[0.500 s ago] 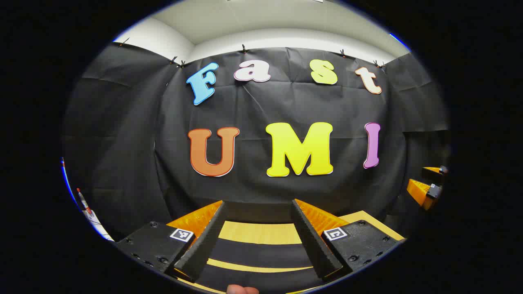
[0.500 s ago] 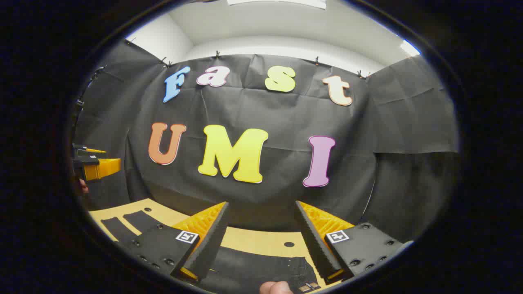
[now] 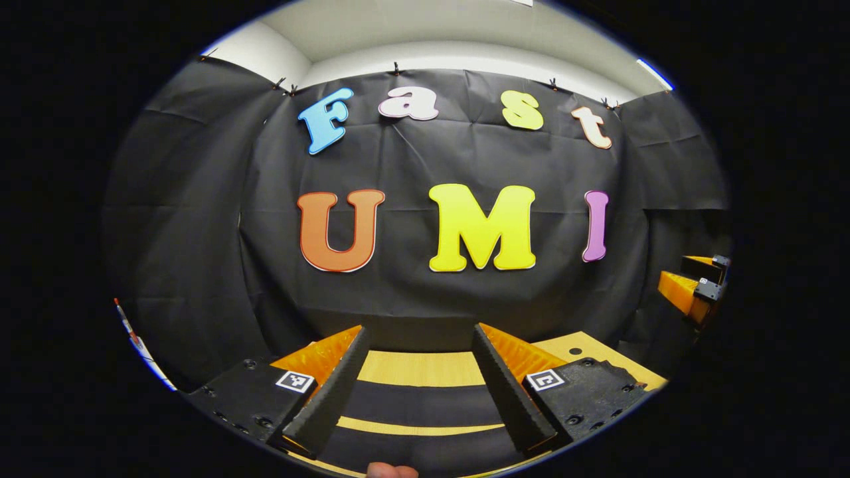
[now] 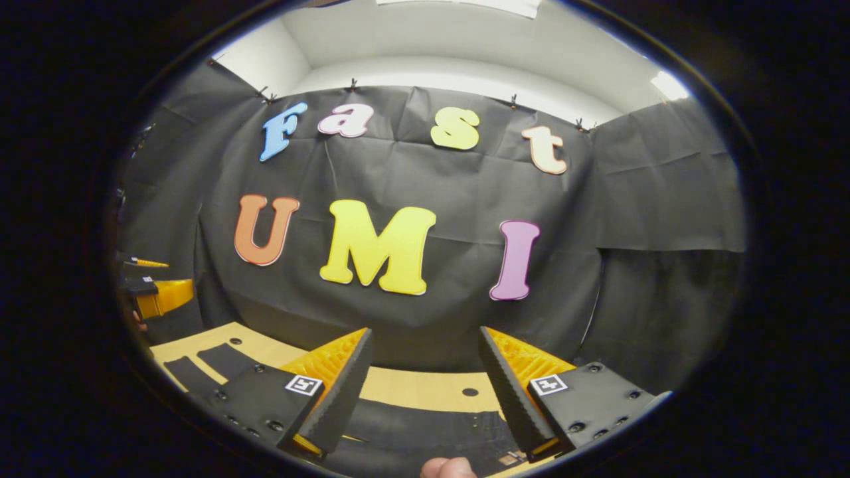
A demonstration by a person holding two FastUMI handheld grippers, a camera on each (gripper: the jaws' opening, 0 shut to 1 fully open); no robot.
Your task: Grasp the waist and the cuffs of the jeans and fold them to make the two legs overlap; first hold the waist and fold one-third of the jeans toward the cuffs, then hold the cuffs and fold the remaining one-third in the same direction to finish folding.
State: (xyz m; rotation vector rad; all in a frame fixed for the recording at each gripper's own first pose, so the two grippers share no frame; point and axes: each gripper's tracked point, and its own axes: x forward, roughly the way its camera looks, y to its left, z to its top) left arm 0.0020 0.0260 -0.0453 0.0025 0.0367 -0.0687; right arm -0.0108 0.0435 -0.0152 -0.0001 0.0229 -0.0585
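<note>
Jeans, dark denim (image 4: 425,425), lie flat on the yellow wooden desk (image 3: 418,368) low in frame, as both hand-held grippers, left (image 3: 415,388) and right (image 4: 422,392), jaws apart, have tipped down a little, ready to grab.

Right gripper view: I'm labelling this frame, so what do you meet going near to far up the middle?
A fingertip at the bottom edge → dark jeans between the open right claw → bare wooden table → black cloth wall.

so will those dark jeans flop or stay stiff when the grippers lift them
Probably floppy: the dark jeans lie flat and limp on the wooden table. Likely heavyish, so unheld parts may sag. The open right gripper would need a firm pinch.
</note>
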